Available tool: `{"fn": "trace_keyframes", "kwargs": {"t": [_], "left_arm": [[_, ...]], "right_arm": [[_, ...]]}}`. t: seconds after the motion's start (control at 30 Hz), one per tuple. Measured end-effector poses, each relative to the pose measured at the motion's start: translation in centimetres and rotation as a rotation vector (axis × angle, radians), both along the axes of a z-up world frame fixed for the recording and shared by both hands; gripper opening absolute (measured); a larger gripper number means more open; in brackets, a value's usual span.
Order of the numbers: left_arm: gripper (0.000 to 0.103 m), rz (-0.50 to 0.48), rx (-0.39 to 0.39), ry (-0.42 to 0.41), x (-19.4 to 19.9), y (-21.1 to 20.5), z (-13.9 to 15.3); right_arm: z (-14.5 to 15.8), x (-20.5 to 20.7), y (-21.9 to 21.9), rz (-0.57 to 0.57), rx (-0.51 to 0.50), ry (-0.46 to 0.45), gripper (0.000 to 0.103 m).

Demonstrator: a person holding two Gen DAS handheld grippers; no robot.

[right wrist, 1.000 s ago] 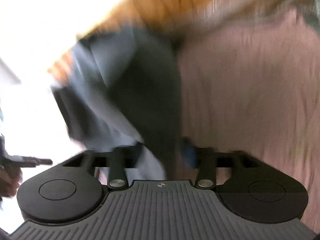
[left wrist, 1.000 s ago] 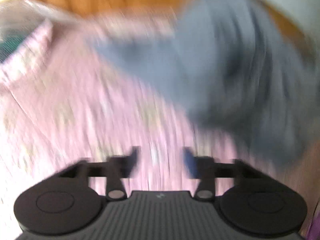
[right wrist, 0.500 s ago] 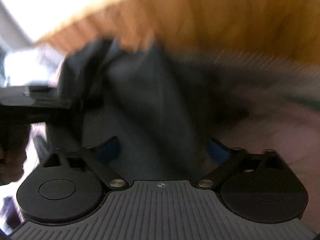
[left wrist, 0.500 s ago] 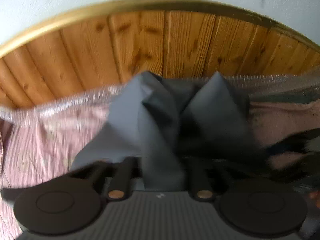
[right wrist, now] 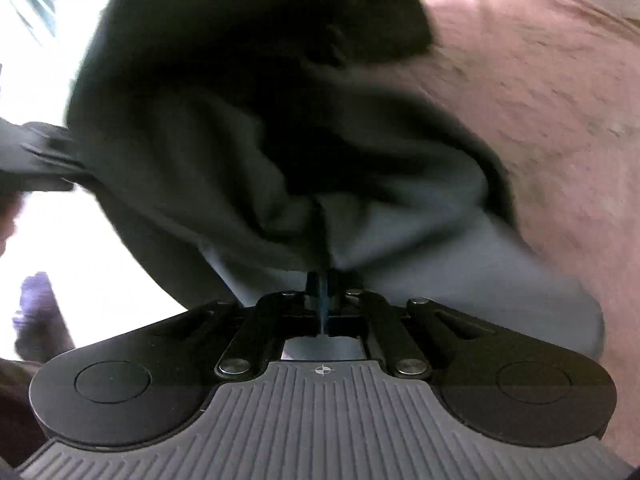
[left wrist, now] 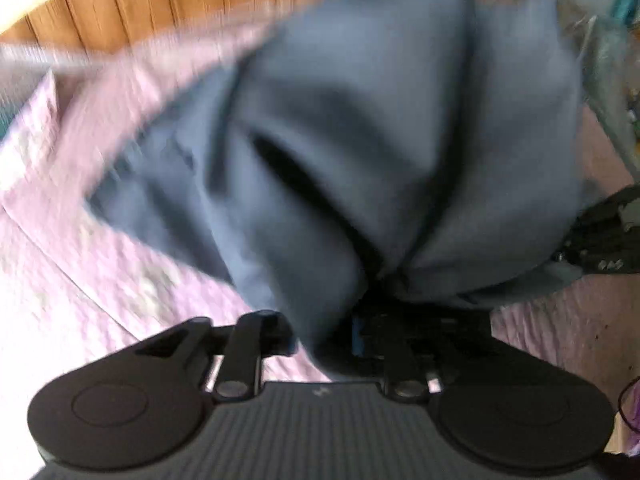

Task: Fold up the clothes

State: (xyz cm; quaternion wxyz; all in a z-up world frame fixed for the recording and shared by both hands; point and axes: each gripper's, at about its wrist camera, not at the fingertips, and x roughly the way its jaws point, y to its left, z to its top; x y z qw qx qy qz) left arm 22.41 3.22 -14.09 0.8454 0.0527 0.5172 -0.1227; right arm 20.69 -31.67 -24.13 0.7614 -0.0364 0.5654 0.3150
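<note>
A grey-blue garment hangs bunched above a pink bedsheet. My left gripper has the cloth draped between its fingers; the fabric hides the fingertips, and the jaws look part closed on it. In the right wrist view the same garment looks dark, and my right gripper is shut tight on a fold of it. The right gripper shows at the right edge of the left wrist view; the left gripper shows at the left edge of the right wrist view.
The pink sheet covers the bed on all sides. A wooden plank wall stands behind the bed. Clear plastic bags lie at the far right. Bright window light fills the left of the right wrist view.
My right gripper has gone from wide open to shut on the garment. Both grippers have moved down toward the bed with the cloth; the left view has tilted from the wall to the sheet.
</note>
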Motion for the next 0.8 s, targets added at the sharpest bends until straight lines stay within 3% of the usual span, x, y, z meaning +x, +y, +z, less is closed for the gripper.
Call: {"fn": "trace_keyframes", "kwargs": {"t": [0.07, 0.13, 0.2, 0.27, 0.3, 0.37, 0.4, 0.43, 0.47, 0.5, 0.53, 0.57, 0.6, 0.67, 0.7, 0.77, 0.8], "left_arm": [[0.071, 0.0, -0.025, -0.116, 0.3, 1.0, 3.4], [0.08, -0.028, -0.055, -0.223, 1.7, 0.3, 5.8], [0.093, -0.076, -0.062, -0.298, 4.2, -1.5, 7.0], [0.097, -0.147, -0.061, -0.32, 6.7, -4.5, 6.4], [0.097, -0.189, -0.058, -0.315, 8.0, -6.3, 5.6], [0.097, -0.268, -0.028, -0.275, 9.4, -9.8, 3.0], [0.089, -0.301, -0.003, -0.25, 9.8, -11.3, 1.5], [0.073, -0.311, 0.03, -0.232, 10.2, -11.9, 0.1], [0.024, -0.284, 0.065, -0.206, 10.6, -12.2, -1.3], [0.002, -0.236, 0.071, -0.178, 11.2, -11.7, -1.9], [0.002, -0.169, 0.045, -0.176, 11.5, -10.3, -1.7], [0.001, -0.104, -0.005, -0.193, 11.3, -8.7, -0.8], [0.001, -0.038, -0.056, -0.216, 11.0, -6.8, 0.3], [0.001, 0.101, -0.17, -0.291, 9.0, -2.4, 3.6], [0.001, 0.172, -0.216, -0.328, 7.8, -0.1, 5.1], [0.001, 0.312, -0.236, -0.386, 4.4, 4.3, 7.3], [0.001, 0.376, -0.207, -0.372, 2.9, 6.1, 6.6]], "right_arm": [[1.1, -0.9, -1.4, -0.025, -0.041, -0.037, 0.0], [3.3, -1.2, -3.8, -0.052, -0.035, -0.068, 0.009], [6.6, -0.8, -6.4, -0.09, -0.014, -0.129, 0.047], [9.9, -0.1, -9.2, -0.222, 0.096, -0.197, 0.068], [11.1, -0.3, -11.0, -0.311, 0.19, -0.224, 0.086], [11.9, 0.8, -12.7, -0.486, 0.378, -0.228, 0.102], [10.5, 2.1, -12.2, -0.552, 0.467, -0.187, 0.101], [8.5, 3.3, -11.7, -0.597, 0.535, -0.1, 0.101], [6.3, 4.8, -10.8, -0.618, 0.571, -0.011, 0.099], [4.6, 6.0, -9.8, -0.63, 0.559, 0.052, 0.087], [2.9, 7.1, -8.8, -0.642, 0.548, 0.115, 0.076], [1.2, 8.2, -7.8, -0.652, 0.537, 0.176, 0.041], [-0.2, 8.4, -7.2, -0.659, 0.538, 0.213, 0.018], [1.1, 6.4, -7.0, -0.659, 0.559, 0.174, 0.008], [2.8, 4.2, -6.7, -0.655, 0.545, 0.112, 0.007], [6.1, 3.8, -7.4, -0.642, 0.561, -0.018, 0.006], [8.7, 3.1, -7.1, -0.622, 0.527, -0.115, 0.0]]}}
